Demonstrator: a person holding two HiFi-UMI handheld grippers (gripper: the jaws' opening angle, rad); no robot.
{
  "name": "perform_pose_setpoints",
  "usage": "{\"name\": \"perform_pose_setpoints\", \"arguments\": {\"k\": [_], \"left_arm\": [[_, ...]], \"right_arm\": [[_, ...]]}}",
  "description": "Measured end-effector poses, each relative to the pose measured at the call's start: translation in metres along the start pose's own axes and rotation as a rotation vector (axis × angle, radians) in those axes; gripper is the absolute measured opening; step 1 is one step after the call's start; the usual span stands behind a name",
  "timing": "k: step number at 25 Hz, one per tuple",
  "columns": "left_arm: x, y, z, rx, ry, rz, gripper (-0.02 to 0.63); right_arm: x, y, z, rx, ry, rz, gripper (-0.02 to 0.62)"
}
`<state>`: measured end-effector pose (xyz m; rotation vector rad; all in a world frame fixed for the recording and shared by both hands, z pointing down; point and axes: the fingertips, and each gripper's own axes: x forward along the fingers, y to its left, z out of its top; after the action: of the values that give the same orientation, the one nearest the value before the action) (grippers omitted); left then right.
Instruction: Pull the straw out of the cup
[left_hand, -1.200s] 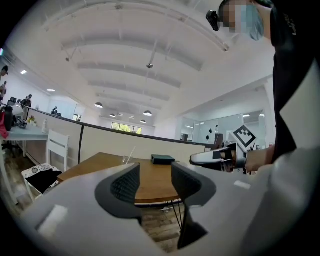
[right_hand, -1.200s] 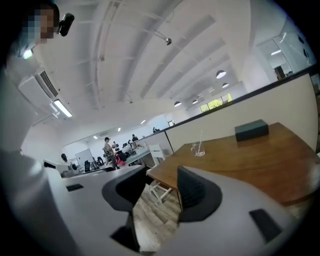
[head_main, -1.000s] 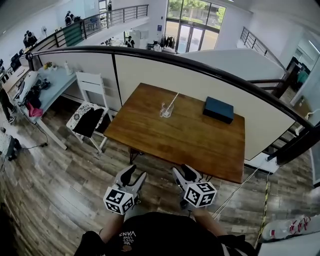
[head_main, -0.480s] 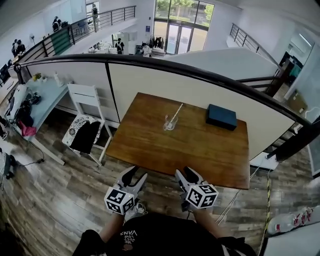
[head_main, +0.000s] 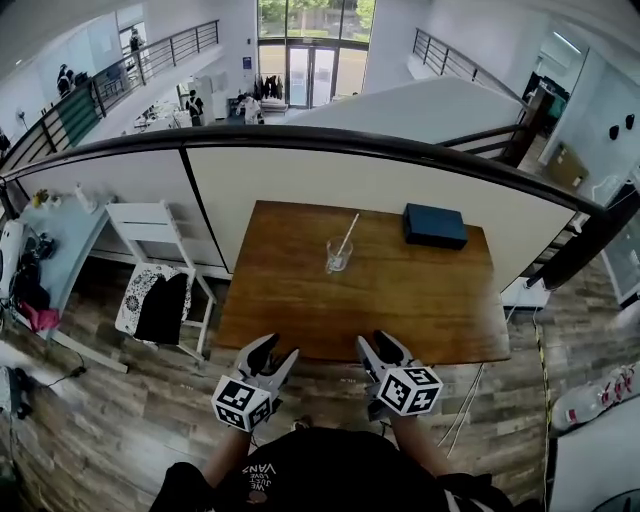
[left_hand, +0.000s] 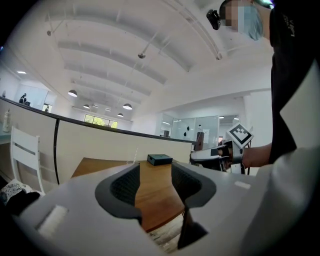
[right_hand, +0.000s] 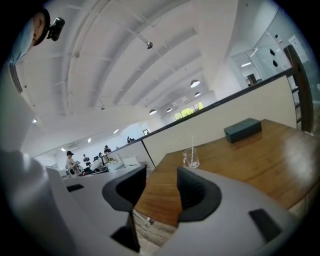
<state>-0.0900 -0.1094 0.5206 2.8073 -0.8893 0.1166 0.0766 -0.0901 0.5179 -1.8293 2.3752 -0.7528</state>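
A clear glass cup (head_main: 338, 256) stands on the wooden table (head_main: 420, 310), towards its far middle, with a white straw (head_main: 347, 236) leaning out of it to the upper right. The right gripper view shows the cup (right_hand: 190, 158) and straw (right_hand: 193, 142) ahead, well beyond the jaws. My left gripper (head_main: 272, 354) and right gripper (head_main: 380, 350) hover side by side just short of the table's near edge, both open and holding nothing. The left gripper (left_hand: 154, 180) looks along the table (left_hand: 150, 192).
A dark teal box (head_main: 435, 225) lies at the table's far right corner. A curved partition wall with a black rail (head_main: 300, 140) runs behind the table. A white chair (head_main: 160, 270) with dark clothing stands left of it. Wood-plank floor (head_main: 100, 420) lies all around.
The view has shifted forward: the table now sits closer and more squarely ahead. Both grippers have stayed open, side by side, now at the table's near edge.
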Motion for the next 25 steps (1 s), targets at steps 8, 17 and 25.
{"name": "perform_pose_setpoints", "arguments": {"k": [8,17,25], "left_arm": [[0.021,0.031,-0.009,-0.039,0.019,-0.015,0.183],[0.073,0.059,0.003,-0.058,0.014,0.051,0.183],[0.123,0.084,0.011,-0.070,0.005,0.115,0.183]], "right_arm": [[0.018,-0.025,0.003,0.023,-0.003,-0.073,0.161],[0.073,-0.068,0.040,-0.007,0.032,-0.031,0.162],[0.132,-0.111,0.073,-0.034,0.070,0.020,0.161]]}}
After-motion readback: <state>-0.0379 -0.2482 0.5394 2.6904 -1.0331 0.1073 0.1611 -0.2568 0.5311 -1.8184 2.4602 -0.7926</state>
